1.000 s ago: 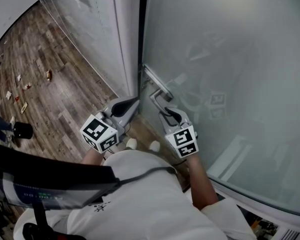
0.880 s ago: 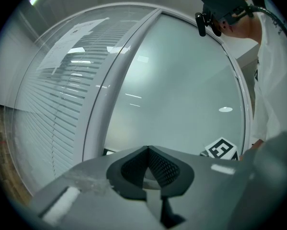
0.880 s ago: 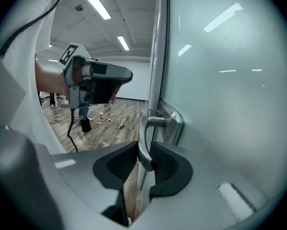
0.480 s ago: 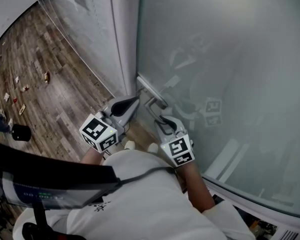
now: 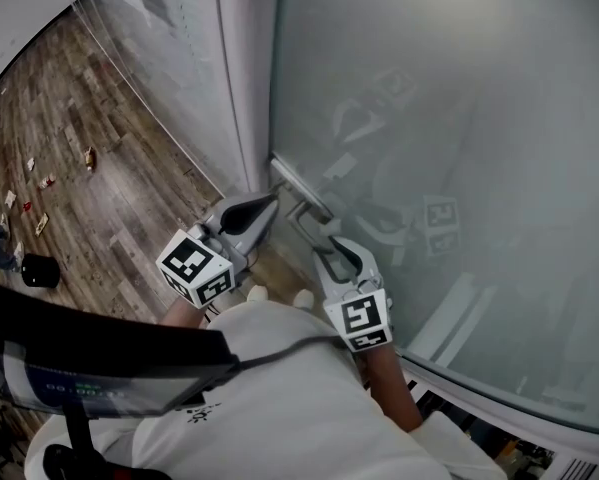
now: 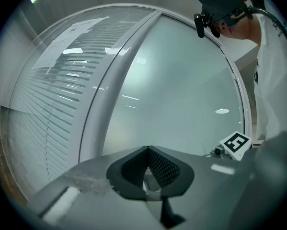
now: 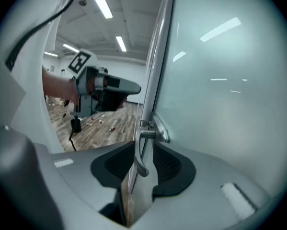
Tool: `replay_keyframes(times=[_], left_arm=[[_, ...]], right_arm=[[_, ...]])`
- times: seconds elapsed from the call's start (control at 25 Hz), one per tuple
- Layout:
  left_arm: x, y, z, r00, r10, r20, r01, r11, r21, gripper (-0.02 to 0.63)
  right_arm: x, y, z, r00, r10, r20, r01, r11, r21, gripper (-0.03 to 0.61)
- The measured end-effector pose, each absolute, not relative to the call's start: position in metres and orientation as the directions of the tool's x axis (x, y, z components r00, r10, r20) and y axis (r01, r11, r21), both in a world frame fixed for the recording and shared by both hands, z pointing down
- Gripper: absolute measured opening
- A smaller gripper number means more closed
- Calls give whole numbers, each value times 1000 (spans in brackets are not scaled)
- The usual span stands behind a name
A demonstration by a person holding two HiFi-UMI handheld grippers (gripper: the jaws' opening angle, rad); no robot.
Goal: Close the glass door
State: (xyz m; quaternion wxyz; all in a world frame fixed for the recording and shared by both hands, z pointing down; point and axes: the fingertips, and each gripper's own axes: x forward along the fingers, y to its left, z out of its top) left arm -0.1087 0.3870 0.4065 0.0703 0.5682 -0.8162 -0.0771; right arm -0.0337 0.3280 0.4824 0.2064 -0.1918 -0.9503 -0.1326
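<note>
Your R tongs (image 7: 144, 163) have just been opening, loose round silver lever handle (image 7: 139, 152) of frosted glass door (image 7: 220, 109); L tongs (image 6: 147, 152) closed, empty.

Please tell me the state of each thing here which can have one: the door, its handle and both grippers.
Glass door: appears shut against its frame; no gap shows.
Right gripper: open, its jaws have just been opening.
Door handle: between the right jaws, not clamped.
Left gripper: shut, empty.
</note>
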Motion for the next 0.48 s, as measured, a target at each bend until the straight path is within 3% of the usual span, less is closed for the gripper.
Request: replay_keyframes(times=[0.08,0.16,0.48], left_arm=[[-105,385,402,-334,-942,22,-921,331,207,5],[-101,383,396,-325,-945,16,-924,322,206,5],[-94,373,389,-301,-954,2,-935,296,194,5]], right_arm=[[-29,326,457,-872,332,360,388,917,92,107],[-24,321,433,-899,344,271,355,935,-9,40],[-11,308,405,-938,316,146,303,948,-100,14]])
